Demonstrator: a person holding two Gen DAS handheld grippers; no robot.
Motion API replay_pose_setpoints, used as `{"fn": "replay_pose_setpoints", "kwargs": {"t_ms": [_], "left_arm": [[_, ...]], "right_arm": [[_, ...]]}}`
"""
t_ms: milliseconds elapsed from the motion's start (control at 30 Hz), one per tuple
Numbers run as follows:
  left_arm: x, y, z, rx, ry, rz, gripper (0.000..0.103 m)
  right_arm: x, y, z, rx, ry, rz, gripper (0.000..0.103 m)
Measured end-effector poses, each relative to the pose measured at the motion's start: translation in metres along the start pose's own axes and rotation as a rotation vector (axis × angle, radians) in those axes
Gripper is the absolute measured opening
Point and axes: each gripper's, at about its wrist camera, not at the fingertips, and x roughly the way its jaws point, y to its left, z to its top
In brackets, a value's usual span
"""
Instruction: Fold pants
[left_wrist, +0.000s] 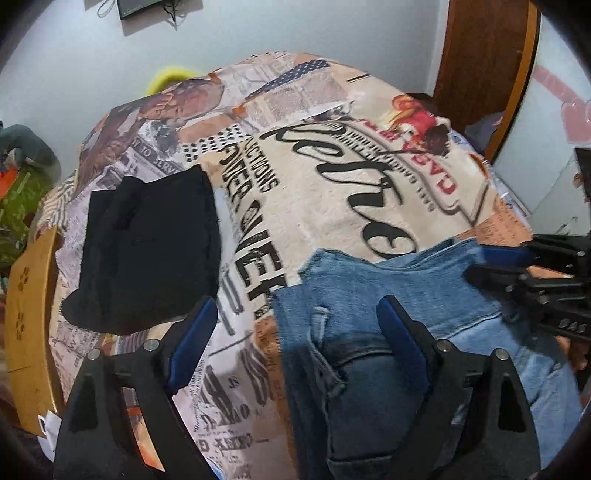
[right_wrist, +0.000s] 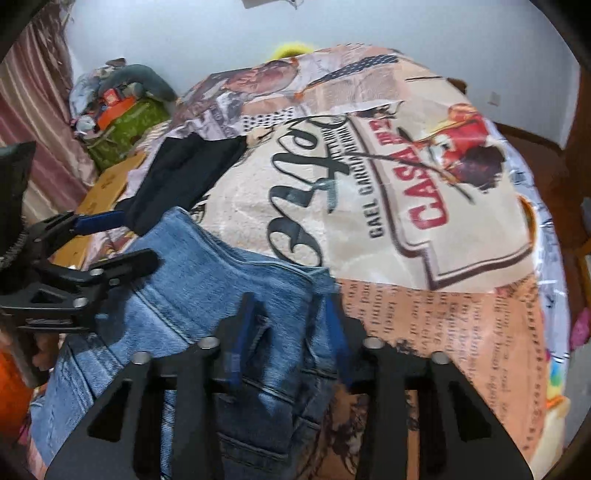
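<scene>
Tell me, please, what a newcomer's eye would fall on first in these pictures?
Probably the loud printed blanket covering the bed, with its red lettering and newspaper collage. Next, the blue jeans bunched at its near edge, the right gripper over a fold of denim and the left gripper wide open alongside. A folded black garment lies farther left.

One pair of blue jeans (left_wrist: 388, 295) lies under the right claw (right_wrist: 291, 314), one folded black garment (left_wrist: 147, 247) ahead-left of the left claw (left_wrist: 295, 317), on one printed blanket (left_wrist: 332, 166): two claws.
</scene>
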Motion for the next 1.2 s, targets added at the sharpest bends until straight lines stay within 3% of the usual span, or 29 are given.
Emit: {"fn": "replay_pose_setpoints", "kwargs": {"t_ms": [100,233,267,567,633,767,933,1100,1200], "left_arm": [[0.009,0.003,-0.005,-0.013,0.004,0.043,0.09],[0.02,0.008,-0.009,-0.046,0.026,0.029,0.09],[0.021,0.008,-0.01,-0.051,0.031,0.027,0.09],[0.003,0.011,-0.007,-0.067,0.029,-0.004,0.09],[-0.013,0.012,-0.006,-0.067,0.005,-0.011,0.09],[-0.05,0.013,-0.003,-0.051,-0.071,0.001,0.09],[-0.098,0.011,-0.008,-0.061,-0.174,-0.003,0.1],[-0.121,0.006,-0.019,-0.046,-0.191,0.016,0.101],[-0.121,0.005,-0.032,-0.057,-0.148,-0.049,0.101]], "right_arm": [[-0.001,0.002,-0.001,-0.016,-0.029,-0.015,0.021],[0.003,-0.002,-0.003,-0.002,-0.037,-0.022,0.019],[0.006,-0.003,-0.003,-0.001,-0.036,-0.042,0.013],[-0.013,0.005,-0.001,-0.014,-0.02,-0.112,0.013],[-0.026,0.009,-0.002,-0.031,-0.032,-0.135,0.017],[-0.054,0.019,-0.004,-0.066,-0.088,-0.171,0.043],[-0.087,0.035,-0.01,-0.096,-0.142,-0.178,0.054],[-0.111,0.051,-0.022,-0.126,-0.182,-0.178,0.069],[-0.115,0.057,-0.033,-0.138,-0.173,-0.172,0.076]]}}
